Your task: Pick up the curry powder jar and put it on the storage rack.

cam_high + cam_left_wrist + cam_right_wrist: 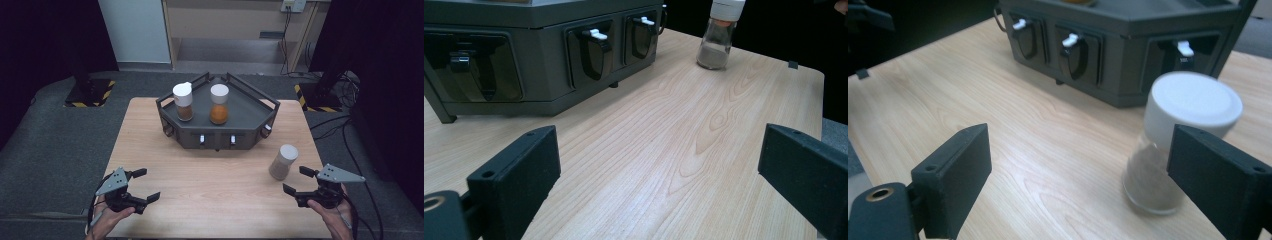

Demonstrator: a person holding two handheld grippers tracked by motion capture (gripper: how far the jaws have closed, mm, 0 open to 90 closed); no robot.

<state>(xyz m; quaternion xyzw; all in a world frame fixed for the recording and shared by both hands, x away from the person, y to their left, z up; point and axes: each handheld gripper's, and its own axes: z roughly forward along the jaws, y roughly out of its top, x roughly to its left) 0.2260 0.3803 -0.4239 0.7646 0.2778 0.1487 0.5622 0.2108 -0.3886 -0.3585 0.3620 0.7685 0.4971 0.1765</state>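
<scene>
The fingers (953, 175) of the right gripper (300, 181) stand wide apart with nothing between them, low over the wooden table (210, 190). The jar (283, 161) (glass, white cap, brownish powder inside) stands upright on the table just beyond that gripper, beside its far finger and apart from it, to the right of the dark rack (250, 117). The left gripper (146, 184) is also spread wide and empty near the table's front left corner.

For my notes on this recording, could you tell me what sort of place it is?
Probably a lab or workshop recording station: a bare wooden table, black curtains at both sides, and hazard-striped stand bases with loose cables on grey carpet.
</scene>
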